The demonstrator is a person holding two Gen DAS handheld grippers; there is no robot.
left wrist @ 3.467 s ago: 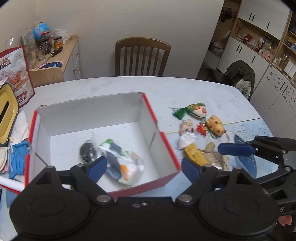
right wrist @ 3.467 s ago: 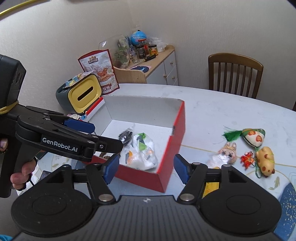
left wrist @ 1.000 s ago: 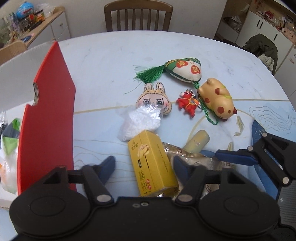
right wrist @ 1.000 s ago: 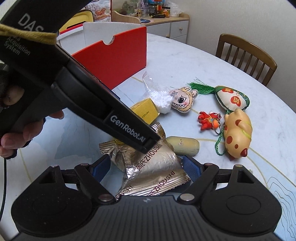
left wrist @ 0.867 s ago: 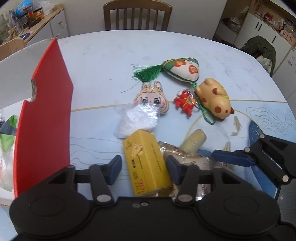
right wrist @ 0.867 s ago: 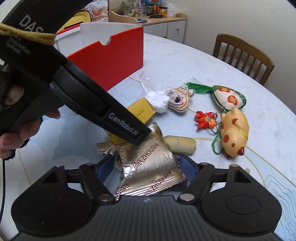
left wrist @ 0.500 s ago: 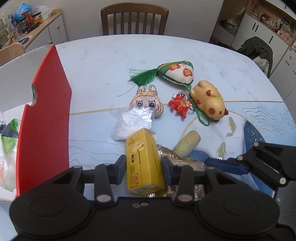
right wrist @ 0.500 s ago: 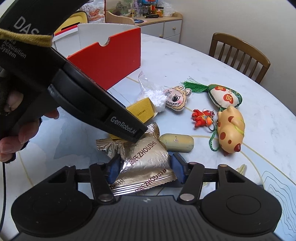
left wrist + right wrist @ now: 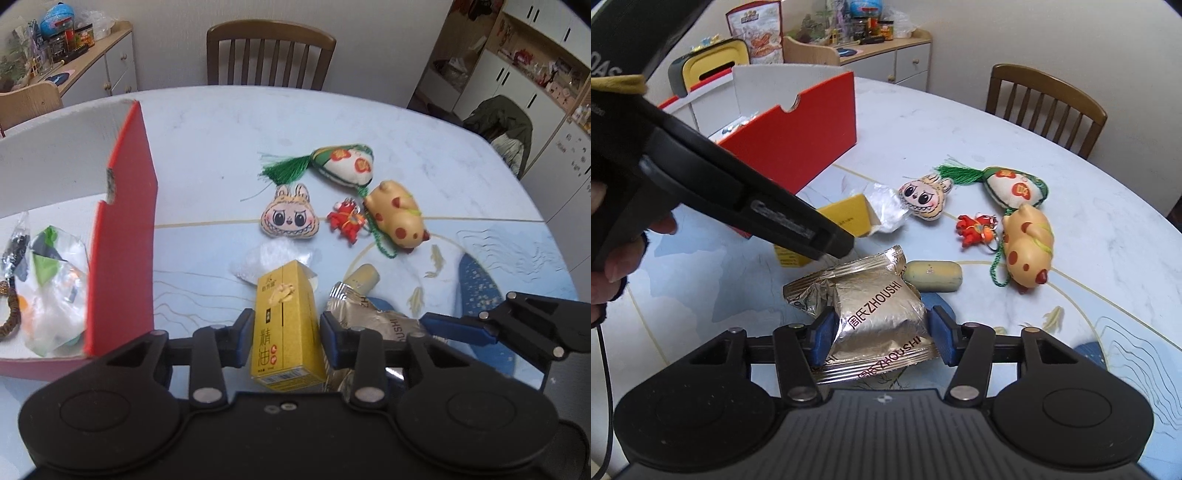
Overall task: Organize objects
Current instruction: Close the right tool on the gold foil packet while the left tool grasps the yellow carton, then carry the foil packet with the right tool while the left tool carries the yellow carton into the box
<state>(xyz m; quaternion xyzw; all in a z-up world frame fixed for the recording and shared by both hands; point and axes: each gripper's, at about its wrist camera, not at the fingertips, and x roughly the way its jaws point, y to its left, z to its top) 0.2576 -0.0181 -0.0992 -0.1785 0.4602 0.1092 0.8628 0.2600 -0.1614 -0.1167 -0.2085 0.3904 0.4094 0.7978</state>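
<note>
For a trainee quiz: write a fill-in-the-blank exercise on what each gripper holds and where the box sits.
1. The left gripper grips the ____ carton.
2. The right gripper grips the ____ snack packet.
3. The plush pig is yellow with ____ spots.

Missing: yellow; foil; red

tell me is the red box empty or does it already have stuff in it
Not empty. Inside the red box, the left wrist view shows a clear bag with green and orange contents and a small dark packet.
</note>
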